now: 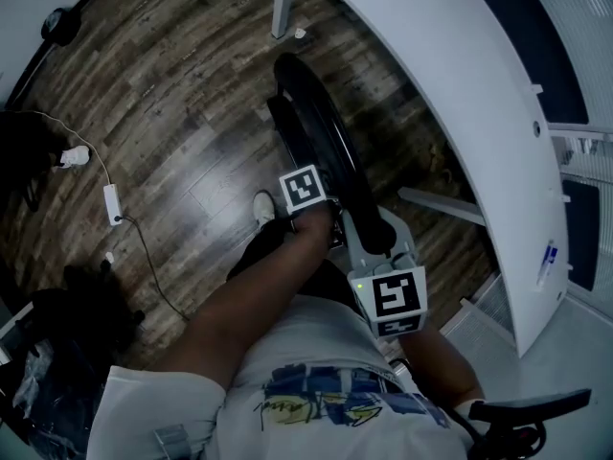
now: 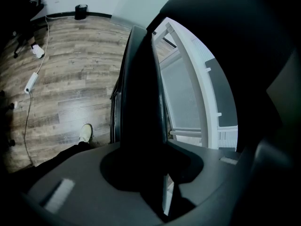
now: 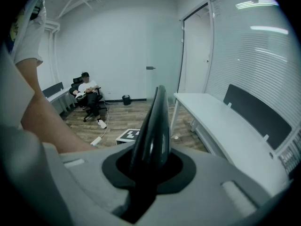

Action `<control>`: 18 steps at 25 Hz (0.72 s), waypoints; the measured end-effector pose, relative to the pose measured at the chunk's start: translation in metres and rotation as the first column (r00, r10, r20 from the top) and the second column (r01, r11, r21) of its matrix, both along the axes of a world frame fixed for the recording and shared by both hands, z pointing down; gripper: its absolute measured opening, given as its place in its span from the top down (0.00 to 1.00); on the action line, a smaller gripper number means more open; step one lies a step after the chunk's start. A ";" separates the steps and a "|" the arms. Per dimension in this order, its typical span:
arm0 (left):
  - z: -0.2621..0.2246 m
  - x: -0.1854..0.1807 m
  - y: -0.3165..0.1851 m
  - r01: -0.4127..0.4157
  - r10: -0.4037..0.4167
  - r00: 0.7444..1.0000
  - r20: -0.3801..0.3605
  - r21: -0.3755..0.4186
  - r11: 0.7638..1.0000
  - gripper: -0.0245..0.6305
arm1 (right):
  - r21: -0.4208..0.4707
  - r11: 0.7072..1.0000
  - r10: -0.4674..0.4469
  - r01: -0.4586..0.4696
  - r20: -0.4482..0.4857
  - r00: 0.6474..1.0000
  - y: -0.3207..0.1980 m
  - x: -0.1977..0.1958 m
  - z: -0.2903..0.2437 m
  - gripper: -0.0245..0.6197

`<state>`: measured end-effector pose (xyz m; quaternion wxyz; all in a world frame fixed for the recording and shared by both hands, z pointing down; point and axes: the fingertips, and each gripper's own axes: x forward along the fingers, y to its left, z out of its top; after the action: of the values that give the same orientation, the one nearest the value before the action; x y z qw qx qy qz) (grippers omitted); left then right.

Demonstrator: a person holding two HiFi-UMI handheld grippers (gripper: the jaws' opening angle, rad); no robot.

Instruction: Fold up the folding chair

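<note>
The black folding chair [image 1: 311, 113] stands folded flat and on edge over the wood floor, close beside the white desk. My left gripper [image 1: 324, 211], under its marker cube, is shut on the chair's near edge. In the left gripper view the dark chair panel [image 2: 141, 102] fills the gap between the jaws of the left gripper [image 2: 150, 173]. My right gripper [image 1: 370, 234] grips the same edge a little nearer to me. In the right gripper view the glossy chair rim [image 3: 155, 121] rises out of the right gripper [image 3: 146, 168], clamped between its jaws.
A curved white desk [image 1: 460, 84] with a white leg [image 1: 280, 3] runs along the right. A power strip with cable [image 1: 112, 202] lies on the floor at left. My shoe [image 1: 264, 209] is beside the chair. A person sits far back [image 3: 89, 95] near a bin [image 3: 126, 99].
</note>
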<state>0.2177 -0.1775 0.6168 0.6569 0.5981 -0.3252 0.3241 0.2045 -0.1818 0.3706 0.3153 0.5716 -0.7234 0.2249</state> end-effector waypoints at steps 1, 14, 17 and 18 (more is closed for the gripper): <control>-0.003 0.002 -0.007 -0.001 0.001 1.000 -0.003 0.005 1.000 0.77 | 0.006 1.000 -0.001 0.001 -0.004 1.000 -0.006 0.001 -0.003 0.87; -0.017 0.036 -0.093 0.053 -0.056 0.998 0.030 0.093 0.994 0.77 | 0.084 0.996 -0.046 0.043 0.046 0.998 -0.070 0.044 -0.016 0.87; -0.011 0.050 -0.115 0.097 -0.104 0.993 0.058 0.102 0.990 0.77 | 0.091 0.992 -0.099 0.092 0.073 0.992 -0.090 0.065 -0.011 0.87; -0.009 0.056 -0.122 0.111 -0.118 0.991 0.062 0.103 0.988 0.77 | 0.092 0.990 -0.114 0.107 0.083 0.990 -0.096 0.073 -0.008 0.87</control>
<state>0.2736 -0.2992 0.6079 0.6325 0.5988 -0.3969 0.2895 0.2778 -0.2778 0.3628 0.2698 0.5333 -0.7763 0.2001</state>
